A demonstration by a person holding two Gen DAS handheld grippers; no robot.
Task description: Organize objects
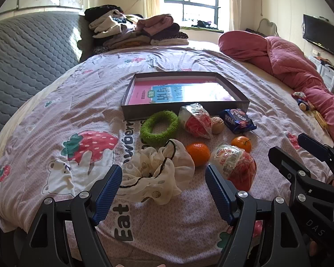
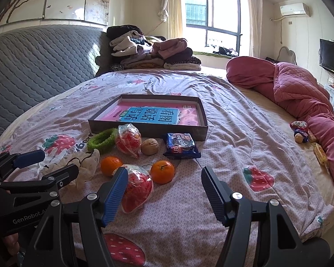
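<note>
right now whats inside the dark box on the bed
Inside the dark box lies a pink book with a blue title panel, flat on the bottom. Nothing else shows in it; whatever is under the book is covered.

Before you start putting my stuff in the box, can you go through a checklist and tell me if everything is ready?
1. Left gripper jaws open and holding nothing: ok.
2. Right gripper jaws open and holding nothing: ok.
3. Box has room: ok, only a flat pink and blue book lies inside.
4. White scrunchie lined up with the left jaws: ok, it lies just ahead, between them.
5. Things lie apart for a clean grab: not ok, the walnut touches a red snack bag, and an orange sits against the scrunchie.
6. Whether everything fits in the box: cannot tell.
</note>
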